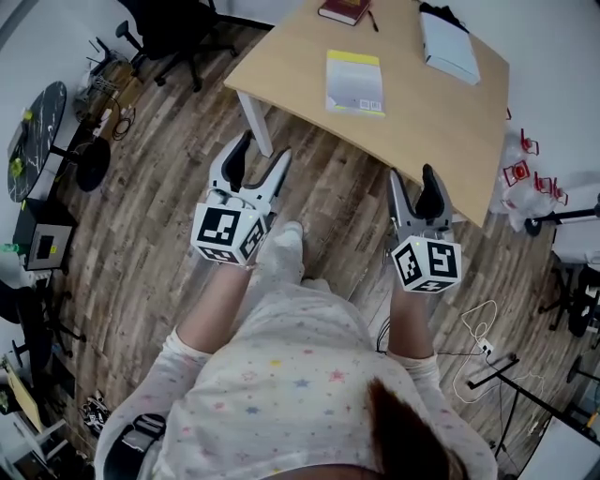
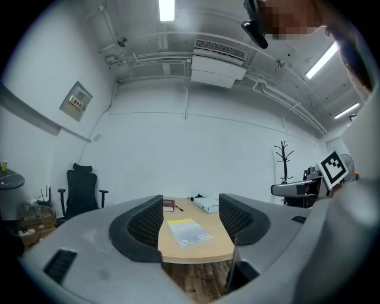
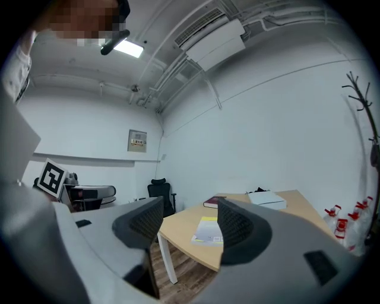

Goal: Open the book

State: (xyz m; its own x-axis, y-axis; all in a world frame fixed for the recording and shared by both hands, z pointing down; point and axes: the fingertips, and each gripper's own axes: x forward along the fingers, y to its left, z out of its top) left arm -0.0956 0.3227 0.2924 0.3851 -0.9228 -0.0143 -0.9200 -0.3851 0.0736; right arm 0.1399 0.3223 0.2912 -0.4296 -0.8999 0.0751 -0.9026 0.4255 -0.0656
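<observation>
A closed book [image 1: 354,82] with a yellow and grey cover lies flat on the wooden table [image 1: 281,66], near its front edge. Both grippers hang over the plank floor, short of the table and apart from the book. My left gripper [image 1: 265,148] is open with nothing between its jaws; in the left gripper view the book [image 2: 190,231] shows through the gap of the left gripper [image 2: 190,217]. My right gripper [image 1: 412,173] is open and empty too. In the right gripper view the book [image 3: 209,230] lies just beyond the right gripper [image 3: 189,214].
A dark red book [image 1: 344,9] with a pen and a white box [image 1: 450,47] lie at the table's far side. A black office chair [image 1: 178,28] stands at the left, red spray bottles [image 1: 520,169] at the right. Cables [image 1: 478,347] trail on the floor.
</observation>
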